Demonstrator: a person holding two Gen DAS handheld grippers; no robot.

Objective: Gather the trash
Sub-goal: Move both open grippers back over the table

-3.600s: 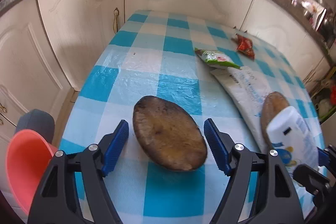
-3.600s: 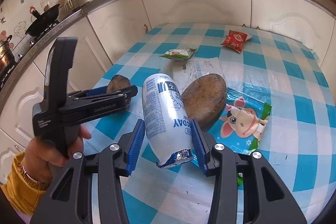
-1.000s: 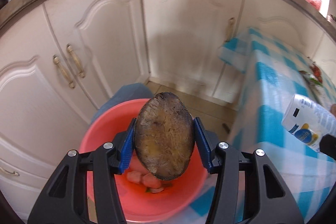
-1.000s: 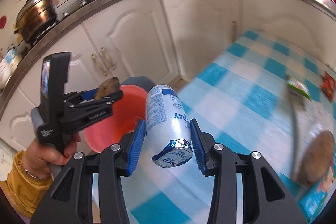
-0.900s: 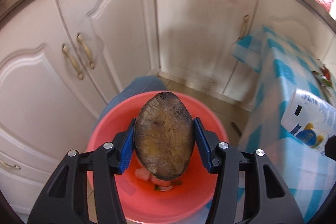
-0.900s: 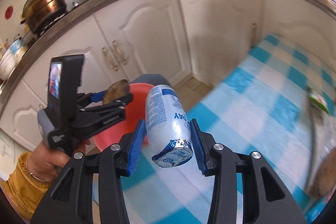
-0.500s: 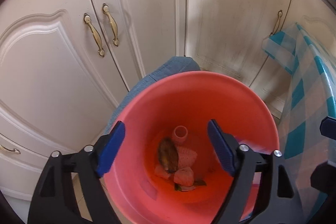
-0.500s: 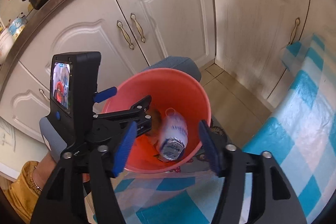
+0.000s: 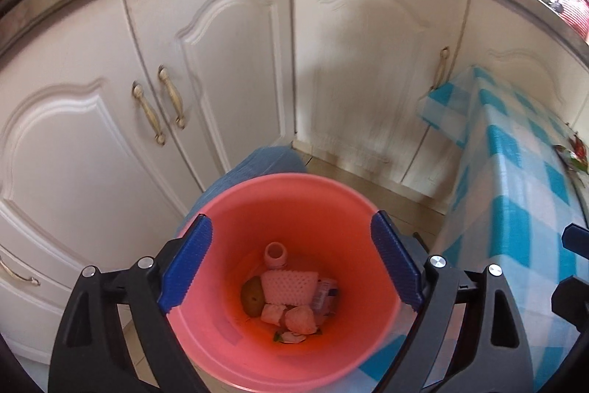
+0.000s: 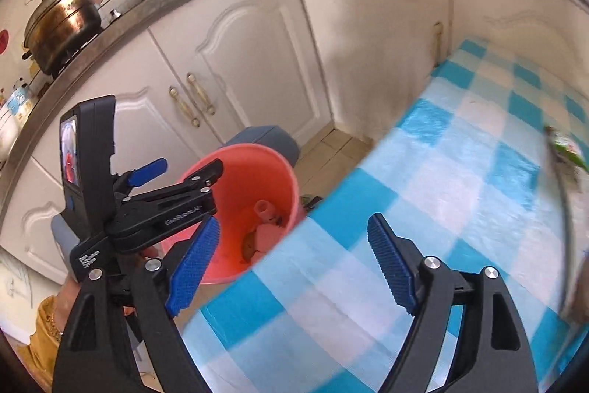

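Observation:
A pink bucket (image 9: 279,177) stands on the floor beside the table. In it lie a brown peel (image 9: 252,295), a white foam net (image 9: 291,282), a small pink bottle (image 9: 275,253) and a white-and-blue bottle (image 9: 325,295). My left gripper (image 9: 290,218) hangs over the bucket, its jaws opening, with nothing between the blue pads. The right wrist view shows the left gripper (image 10: 216,185) at the bucket (image 10: 257,153) rim. My right gripper (image 10: 293,221) is over the table's corner, jaws opening and empty.
The blue-checked tablecloth (image 10: 441,209) covers the table to the right; a green packet (image 10: 568,146) lies blurred on it. White cabinet doors (image 9: 228,80) stand behind the bucket. A grey-blue bin (image 9: 265,161) sits against it. A hand in a yellow sleeve (image 10: 44,326) holds the left gripper.
Both grippers opened. The brown peel fell from the left one and the white bottle from the right one into the bucket. The right gripper has since swung back toward the table.

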